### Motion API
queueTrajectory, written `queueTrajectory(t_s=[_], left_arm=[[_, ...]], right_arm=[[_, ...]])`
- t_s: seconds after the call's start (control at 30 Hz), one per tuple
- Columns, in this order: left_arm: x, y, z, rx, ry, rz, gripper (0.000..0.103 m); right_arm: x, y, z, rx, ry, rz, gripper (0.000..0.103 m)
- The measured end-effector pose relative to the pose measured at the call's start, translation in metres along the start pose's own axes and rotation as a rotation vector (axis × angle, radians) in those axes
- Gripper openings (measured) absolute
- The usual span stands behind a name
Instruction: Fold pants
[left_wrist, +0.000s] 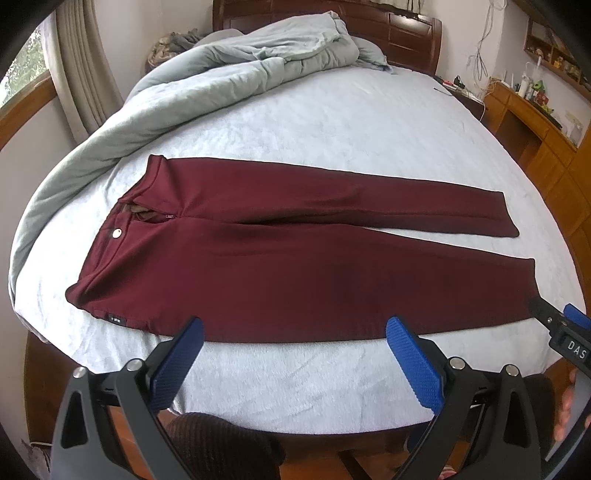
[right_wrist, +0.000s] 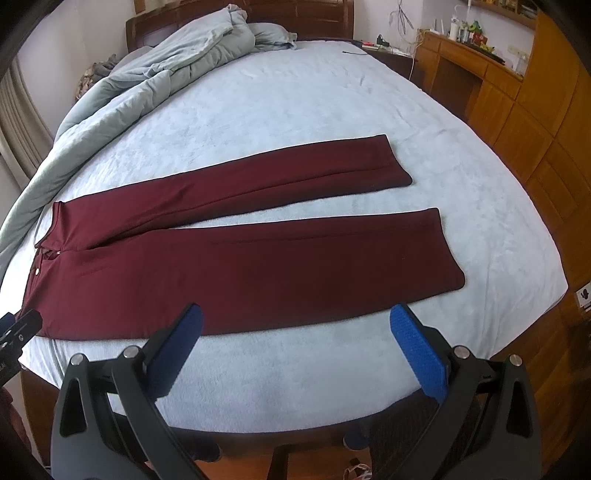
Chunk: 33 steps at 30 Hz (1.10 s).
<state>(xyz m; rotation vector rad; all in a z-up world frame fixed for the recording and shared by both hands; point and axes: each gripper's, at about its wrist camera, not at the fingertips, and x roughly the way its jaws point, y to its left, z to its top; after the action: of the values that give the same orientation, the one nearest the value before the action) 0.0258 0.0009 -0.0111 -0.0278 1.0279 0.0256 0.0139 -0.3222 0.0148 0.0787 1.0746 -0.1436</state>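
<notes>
Just beyond wide-open, empty jaws of left gripper (left_wrist: 295, 328) and right gripper (right_wrist: 297, 315): maroon pants (left_wrist: 295, 266) flat on bed (left_wrist: 332, 125). Risk: uneven grabs skew fold; sheet pinched too.

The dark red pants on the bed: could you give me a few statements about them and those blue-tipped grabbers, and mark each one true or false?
1. The pants lie spread flat on the bed, both legs stretched out. True.
2. One leg is already folded over the other. False: the legs lie side by side, with a strip of sheet showing between them towards the hems.
3. The left gripper is clamped on the waistband. False: its jaws are wide open near the bed's front edge, holding nothing.
4. The right gripper is open and empty. True.
5. A rumpled grey duvet is piled at the head of the bed. True.
6. The waist button is missing. False: a pale round button shows at the waist.
</notes>
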Motion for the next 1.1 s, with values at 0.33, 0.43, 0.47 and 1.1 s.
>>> queueTrajectory(t_s=[0.33,0.43,0.47,1.1], left_arm=[[0.0008,-0.0005,0.0018,0.007,-0.002,0.002,0.099],[0.0010,-0.0015,0.0017,0.010,-0.002,0.002,0.099],[0.0012,-0.0017,0.0017,0.011,-0.001,0.003,0.099],[0.0035,-0.0020,0.0029,0.014,0.002,0.005,0.099]], right_arm=[[-0.0026,0.0026,-0.0006,-0.004,-0.034,0.009,0.101],[-0.0029,0.0020,-0.0013,0.003,-0.030,0.014,0.101],[-0.0028,0.0021,-0.0013,0.005,-0.022,0.014,0.101],[0.0021,0.0013,0.0009,-0.010,0.040,-0.020,0.101]])
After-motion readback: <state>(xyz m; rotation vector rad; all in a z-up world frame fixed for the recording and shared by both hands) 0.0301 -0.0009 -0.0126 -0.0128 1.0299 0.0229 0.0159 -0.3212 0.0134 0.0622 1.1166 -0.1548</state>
